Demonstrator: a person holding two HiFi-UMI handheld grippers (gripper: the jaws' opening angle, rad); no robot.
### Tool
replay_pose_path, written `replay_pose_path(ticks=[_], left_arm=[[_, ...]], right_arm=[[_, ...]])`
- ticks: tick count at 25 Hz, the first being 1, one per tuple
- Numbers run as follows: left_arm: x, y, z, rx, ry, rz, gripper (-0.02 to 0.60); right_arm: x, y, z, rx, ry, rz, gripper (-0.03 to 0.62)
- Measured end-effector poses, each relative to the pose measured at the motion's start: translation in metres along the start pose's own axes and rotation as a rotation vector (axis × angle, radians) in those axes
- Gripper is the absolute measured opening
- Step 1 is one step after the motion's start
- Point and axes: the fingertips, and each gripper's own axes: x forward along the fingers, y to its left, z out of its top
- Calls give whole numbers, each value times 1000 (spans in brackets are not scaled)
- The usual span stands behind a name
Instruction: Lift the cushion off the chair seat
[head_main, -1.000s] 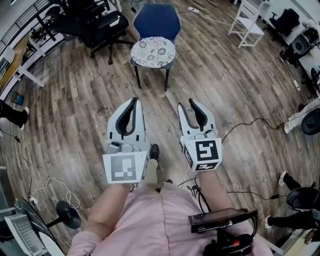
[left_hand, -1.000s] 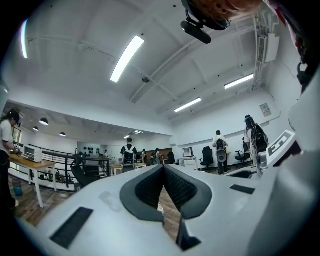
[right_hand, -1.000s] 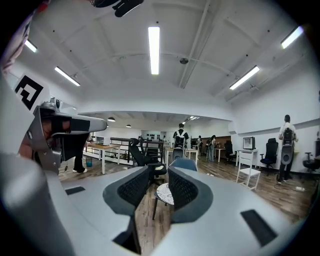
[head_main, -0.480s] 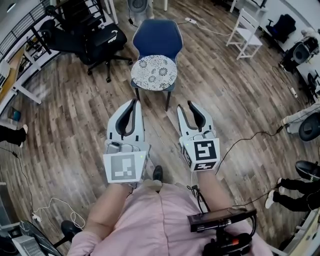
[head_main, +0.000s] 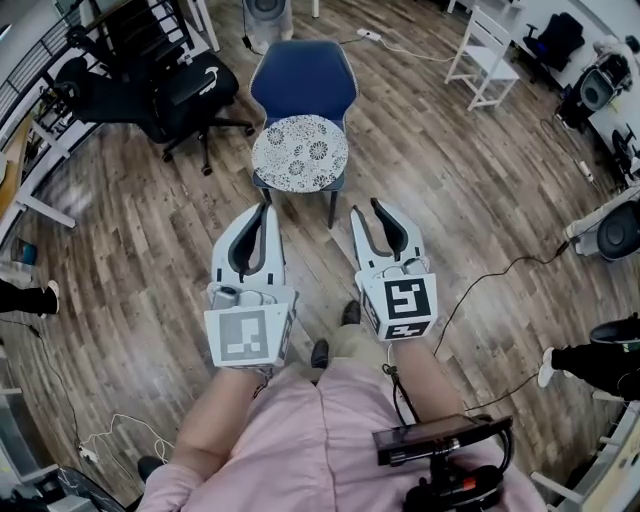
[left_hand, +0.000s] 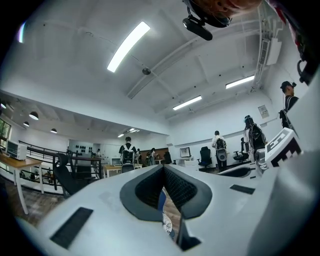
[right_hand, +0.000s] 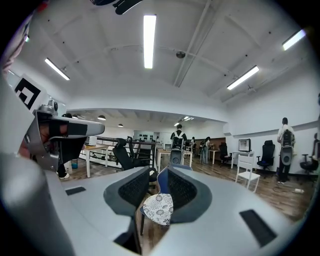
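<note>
A round white cushion (head_main: 300, 152) with a floral pattern lies on the seat of a blue chair (head_main: 303, 80) at the top middle of the head view. Both grippers hover side by side over the wood floor, short of the chair and apart from it. My left gripper (head_main: 263, 209) is open by a narrow gap, and a sliver of the cushion (left_hand: 167, 222) shows through it. My right gripper (head_main: 373, 204) is open and empty. Between its pads the right gripper view frames the cushion (right_hand: 159, 209) and the chair back (right_hand: 162, 181).
A black office chair (head_main: 170, 90) stands left of the blue chair, and a white chair (head_main: 487, 50) at the far right. Cables (head_main: 490, 275) trail over the floor on the right. Several people stand among desks far off in the room.
The chair and cushion have come nearer and lower in the head view as the person walks toward them. Both grippers keep the same pose and opening.
</note>
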Motion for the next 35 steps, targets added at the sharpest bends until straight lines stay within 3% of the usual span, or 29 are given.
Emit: replay_pose_path(ticks=[13, 22, 28, 35], left_arm=[[143, 11, -64, 0, 95, -3, 11], [269, 22, -56, 66, 98, 60, 11], [307, 51, -44, 98, 88, 108, 11], [341, 79, -56, 83, 95, 131, 11]], right_arm=[[126, -95, -46, 62, 66, -12, 112], [238, -178, -26, 65, 33, 60, 110], [294, -200, 0, 56, -11, 75, 107], [341, -207, 0, 43, 5, 84, 107]])
